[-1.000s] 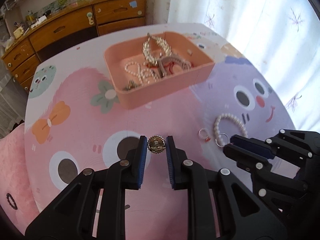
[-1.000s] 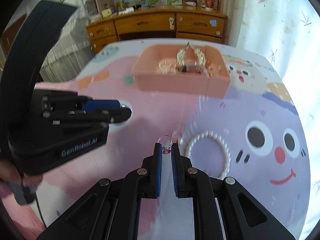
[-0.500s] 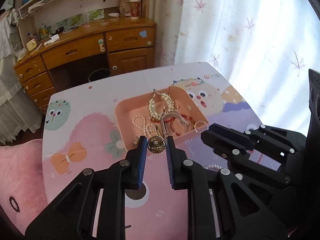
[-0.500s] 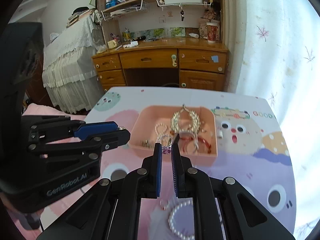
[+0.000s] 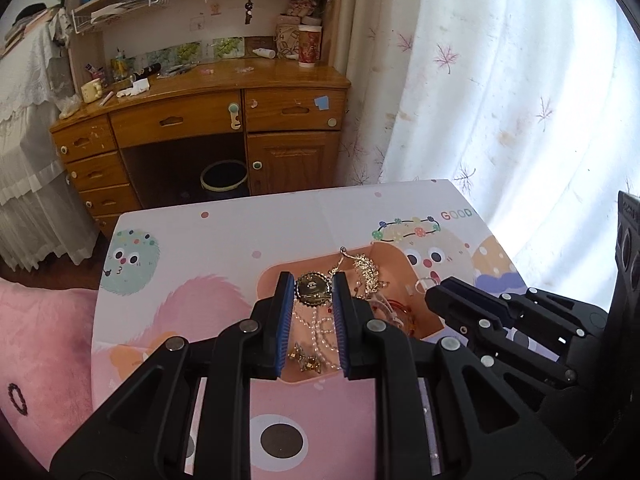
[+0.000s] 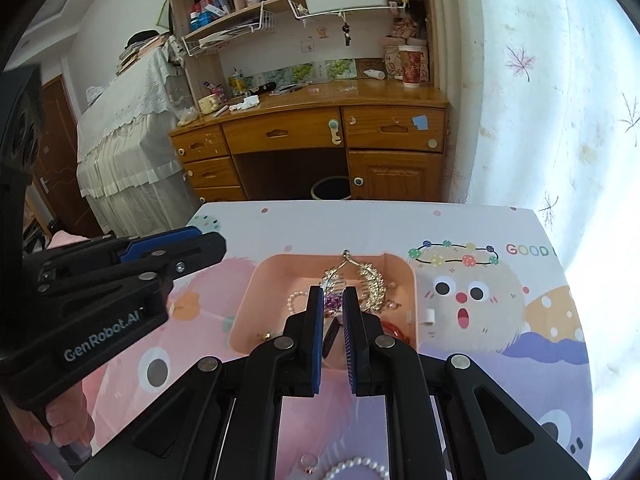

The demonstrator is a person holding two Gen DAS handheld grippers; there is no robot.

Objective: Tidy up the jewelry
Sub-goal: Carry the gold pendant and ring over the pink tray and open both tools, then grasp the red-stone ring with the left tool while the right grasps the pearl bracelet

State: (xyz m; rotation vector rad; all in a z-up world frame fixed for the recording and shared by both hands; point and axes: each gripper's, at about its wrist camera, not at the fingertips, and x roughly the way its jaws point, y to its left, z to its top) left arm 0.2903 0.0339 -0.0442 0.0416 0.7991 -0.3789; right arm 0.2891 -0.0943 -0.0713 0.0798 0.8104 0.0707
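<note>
A pink tray (image 5: 267, 280) on the cartoon-print table mat holds a gold leaf piece (image 6: 374, 280), a pearl strand (image 5: 316, 330) and a red bangle (image 6: 394, 330). My left gripper (image 5: 313, 280) hangs above the tray's left half, shut on a round gold medallion (image 5: 313, 291). Over the middle of the tray my right gripper (image 6: 333, 292) is shut on a small ring with a purple stone (image 6: 332, 303). Each gripper shows in the other's view: the right gripper's fingers (image 5: 452, 296) on the right, the left gripper's fingers (image 6: 200, 246) on the left.
A pearl bracelet (image 6: 356, 470) and a small ring (image 6: 308, 460) lie on the mat near the front edge. A wooden desk (image 5: 224, 112) with a bin (image 5: 224, 178) under it stands beyond the table. A curtain (image 5: 500, 80) hangs right, a pink cushion (image 5: 40, 340) lies left.
Both grippers have risen from the mat and moved forward over the pink tray, each keeping its piece. The pearl bracelet and small ring stay behind on the mat.
</note>
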